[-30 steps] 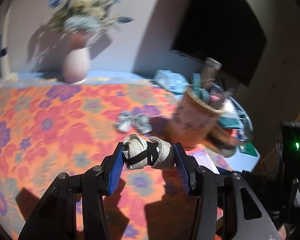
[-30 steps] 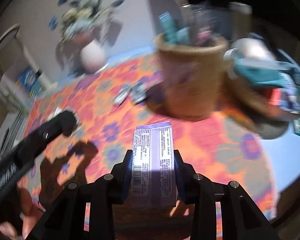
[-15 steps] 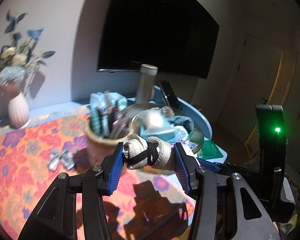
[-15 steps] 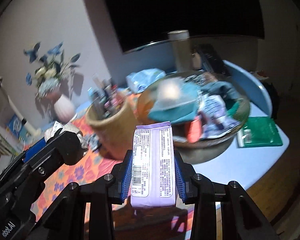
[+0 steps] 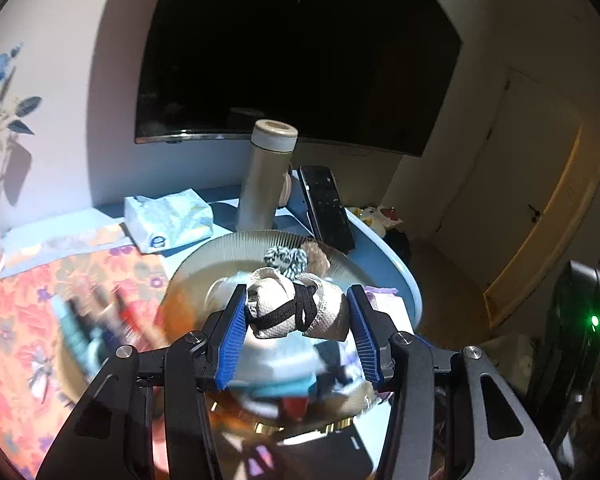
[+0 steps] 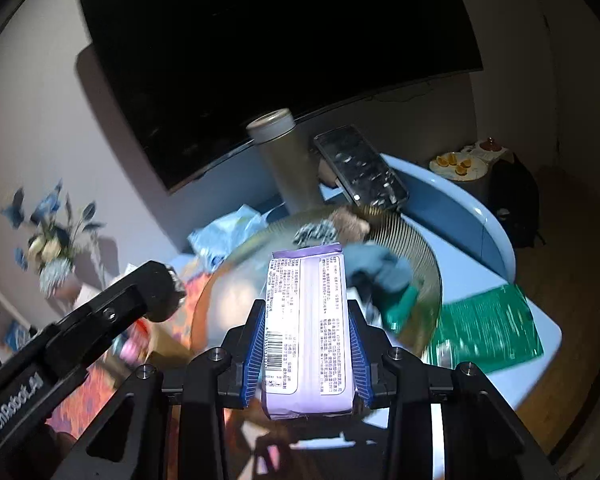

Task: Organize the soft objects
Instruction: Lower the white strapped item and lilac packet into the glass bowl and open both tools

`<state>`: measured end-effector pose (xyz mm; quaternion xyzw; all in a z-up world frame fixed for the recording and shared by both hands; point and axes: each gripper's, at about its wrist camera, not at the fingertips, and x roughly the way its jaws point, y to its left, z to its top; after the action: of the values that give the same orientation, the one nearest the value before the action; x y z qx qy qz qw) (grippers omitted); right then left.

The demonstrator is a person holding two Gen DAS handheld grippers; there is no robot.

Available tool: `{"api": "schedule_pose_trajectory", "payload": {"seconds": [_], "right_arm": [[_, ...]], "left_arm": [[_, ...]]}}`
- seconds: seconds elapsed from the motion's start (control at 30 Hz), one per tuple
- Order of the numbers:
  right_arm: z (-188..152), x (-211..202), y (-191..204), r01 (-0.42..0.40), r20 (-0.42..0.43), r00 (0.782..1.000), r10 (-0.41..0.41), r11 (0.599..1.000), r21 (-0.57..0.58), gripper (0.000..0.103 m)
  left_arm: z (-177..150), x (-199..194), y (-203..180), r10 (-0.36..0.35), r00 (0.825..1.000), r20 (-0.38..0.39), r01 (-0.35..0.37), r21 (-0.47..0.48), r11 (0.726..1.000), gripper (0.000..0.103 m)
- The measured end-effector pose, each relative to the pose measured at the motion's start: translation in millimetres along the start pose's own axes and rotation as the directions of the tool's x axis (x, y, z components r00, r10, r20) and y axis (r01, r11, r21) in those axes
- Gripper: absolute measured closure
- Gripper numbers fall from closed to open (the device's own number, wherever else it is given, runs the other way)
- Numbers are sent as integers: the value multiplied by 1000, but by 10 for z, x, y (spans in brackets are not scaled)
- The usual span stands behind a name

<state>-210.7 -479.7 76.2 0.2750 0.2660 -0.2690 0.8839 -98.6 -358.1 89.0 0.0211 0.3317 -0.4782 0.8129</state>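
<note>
My left gripper (image 5: 298, 312) is shut on a rolled beige cloth tied with a black band (image 5: 292, 310), held above a wide ribbed glass bowl (image 5: 228, 246). The bowl holds soft items: a grey-white knitted piece (image 5: 286, 258), a brown fuzzy piece (image 5: 318, 256) and blue cloth. My right gripper (image 6: 306, 344) is shut on a purple tissue pack (image 6: 306, 320), upright between the blue pads, in front of the same bowl (image 6: 404, 236). In the right wrist view the left gripper (image 6: 100, 320) reaches in from the lower left.
Behind the bowl stand a beige flask (image 5: 266, 176), a black phone (image 5: 326, 206) and a blue tissue pack (image 5: 168, 218). A dark TV (image 5: 296, 52) hangs on the wall. A green sheet (image 6: 496, 328) lies by the blue table's edge (image 6: 500, 240). The floral cloth (image 5: 12, 320) covers the left.
Both grippers have swung to the right and risen, from over the floral cloth and brown pot to above the glass bowl. Each keeps its hold on its object.
</note>
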Motion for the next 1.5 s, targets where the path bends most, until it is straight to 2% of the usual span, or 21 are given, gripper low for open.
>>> {"api": "schedule_pose_trajectory", "payload": {"seconds": [0.2,0.23,0.27,0.3,0.33,0.47,0.57,0.83,0.93,0.97,1.0,1.03,1.13,1.23,1.33,1.37,1.47,1.5], "right_arm": [[117,317,-168,9,-22,1000,-8,999,43,63],[113,370,-196,18,-34,999,-16,999,44,60],[103,432,-231,26,-49,999,-23,999,47,48],[90,473,-256,22,-55,998,-20,999,46,45],[72,490,-281,21,-50,999,-19,999,44,45],[23,470,-342,42,-41,998,-41,999,27,45],[-3,432,-386,56,-43,998,-54,998,39,45],[-31,155,-413,109,16,994,-110,993,48,45],[-34,66,-367,100,26,995,-101,994,43,44],[-39,42,-347,102,26,994,-103,994,40,44],[-42,29,-328,106,26,994,-107,994,38,44],[-51,0,-309,107,29,994,-108,994,36,44],[-79,-104,-229,100,49,994,-102,995,28,44],[-98,-231,-81,90,77,993,-89,996,-3,44],[-121,-378,105,73,108,992,-68,996,-44,44],[-135,-439,181,65,122,991,-57,996,-61,41],[-192,-569,379,38,152,988,-22,994,-104,19],[-225,-606,463,27,162,987,-7,992,-120,18]], "left_arm": [[85,469,32,41,998,-41,-41,-20,999,56],[86,540,55,52,998,-46,-54,-27,998,47],[88,634,84,75,995,-67,-78,-36,996,28],[85,704,102,86,993,-83,-90,-44,995,21],[68,742,114,79,993,-84,-83,-45,996,19],[19,821,87,74,992,-104,-76,-17,997,19],[-5,797,81,33,993,-110,-36,-24,999,19],[17,422,-7,-53,998,-41,52,-2,999,19],[32,260,-78,-53,998,-16,53,19,998,19],[34,213,-103,-46,999,-10,46,27,999,19],[30,158,-143,-13,1000,2,13,41,999,19],[14,56,-221,47,998,37,-50,77,996,19],[-38,-187,-413,120,987,110,-138,174,975,19],[-30,-409,-411,125,982,144,-149,166,975,18],[7,-606,-245,114,983,143,-129,98,987,18],[13,-657,-189,115,983,143,-127,78,989,18],[26,-811,19,123,984,127,-128,26,991,18],[18,-858,83,136,983,125,-138,13,990,18]]}}
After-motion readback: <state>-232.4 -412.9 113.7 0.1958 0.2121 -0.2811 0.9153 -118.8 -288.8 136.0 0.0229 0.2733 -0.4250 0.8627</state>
